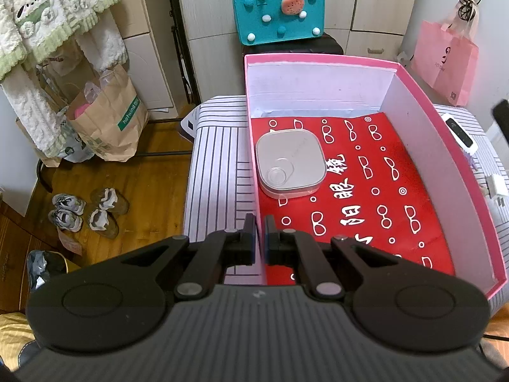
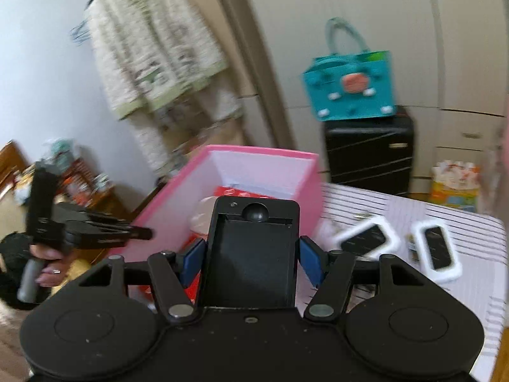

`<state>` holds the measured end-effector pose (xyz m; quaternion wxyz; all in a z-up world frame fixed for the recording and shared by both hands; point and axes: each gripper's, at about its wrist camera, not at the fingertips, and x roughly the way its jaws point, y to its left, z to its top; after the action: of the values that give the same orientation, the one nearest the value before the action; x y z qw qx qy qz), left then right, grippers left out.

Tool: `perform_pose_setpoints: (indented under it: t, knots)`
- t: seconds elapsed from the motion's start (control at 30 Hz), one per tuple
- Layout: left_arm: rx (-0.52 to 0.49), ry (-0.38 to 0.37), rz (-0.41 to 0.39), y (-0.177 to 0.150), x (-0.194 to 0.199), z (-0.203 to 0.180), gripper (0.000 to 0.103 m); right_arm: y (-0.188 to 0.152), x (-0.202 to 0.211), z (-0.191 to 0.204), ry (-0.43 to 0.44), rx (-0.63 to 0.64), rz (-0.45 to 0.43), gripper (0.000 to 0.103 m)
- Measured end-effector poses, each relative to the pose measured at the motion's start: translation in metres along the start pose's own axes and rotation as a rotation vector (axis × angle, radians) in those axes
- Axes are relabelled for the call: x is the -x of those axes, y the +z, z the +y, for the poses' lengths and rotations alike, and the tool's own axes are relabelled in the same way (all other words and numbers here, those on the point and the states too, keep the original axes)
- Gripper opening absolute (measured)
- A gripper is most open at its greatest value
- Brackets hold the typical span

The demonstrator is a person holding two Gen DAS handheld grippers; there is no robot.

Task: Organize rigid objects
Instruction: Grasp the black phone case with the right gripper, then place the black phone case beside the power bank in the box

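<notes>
A pink box [image 1: 442, 121] lined with a red sheet printed with glasses stands on the striped table. A flat grey square container [image 1: 291, 162] lies in it at the left. My left gripper [image 1: 260, 226] is shut on the box's near left wall, one finger on each side. In the right wrist view, my right gripper [image 2: 252, 259] grips a black rectangular case [image 2: 251, 251] between its blue pads [image 2: 194, 261]. It is held above the near side of the pink box [image 2: 286, 172]. That view is motion-blurred. A hand holds the left gripper [image 2: 79, 229] at the box's left.
Two white-framed black devices [image 2: 366, 238] [image 2: 435, 248] lie on the striped table [image 2: 445, 216] right of the box; one white device [image 1: 459, 133] and a white plug [image 1: 496, 187] show in the left wrist view. A teal bag [image 1: 278, 12] on a black suitcase [image 2: 369, 149] stands behind.
</notes>
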<state>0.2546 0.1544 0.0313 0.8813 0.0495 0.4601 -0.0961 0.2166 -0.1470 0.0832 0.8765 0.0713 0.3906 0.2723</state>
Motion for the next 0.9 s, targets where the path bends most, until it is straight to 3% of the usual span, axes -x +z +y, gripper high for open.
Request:
perform_pose_setpoints:
  t: [0.2,0.33,0.63,0.73,0.9]
  knots:
    - [-0.005,-0.01,-0.003,-0.001,0.003,0.001,0.004,0.027,-0.045,0.011,0.123,0.051,0.108,0.068]
    - [-0.009,-0.015,-0.004,-0.001,0.004,0.002,0.004,0.037,-0.078,0.021,0.119,0.102,0.167,0.068]
    - [-0.017,-0.019,-0.01,-0.001,0.004,0.0,0.004,0.055,-0.163,0.025,-0.069,0.169,0.329,0.068]
    - [-0.019,-0.019,-0.013,-0.002,0.005,0.001,0.004,0.059,-0.184,0.027,-0.166,0.213,0.346,0.068]
    - [-0.028,-0.017,-0.015,-0.003,0.006,0.0,0.004,0.06,-0.206,0.028,-0.245,0.241,0.38,0.068]
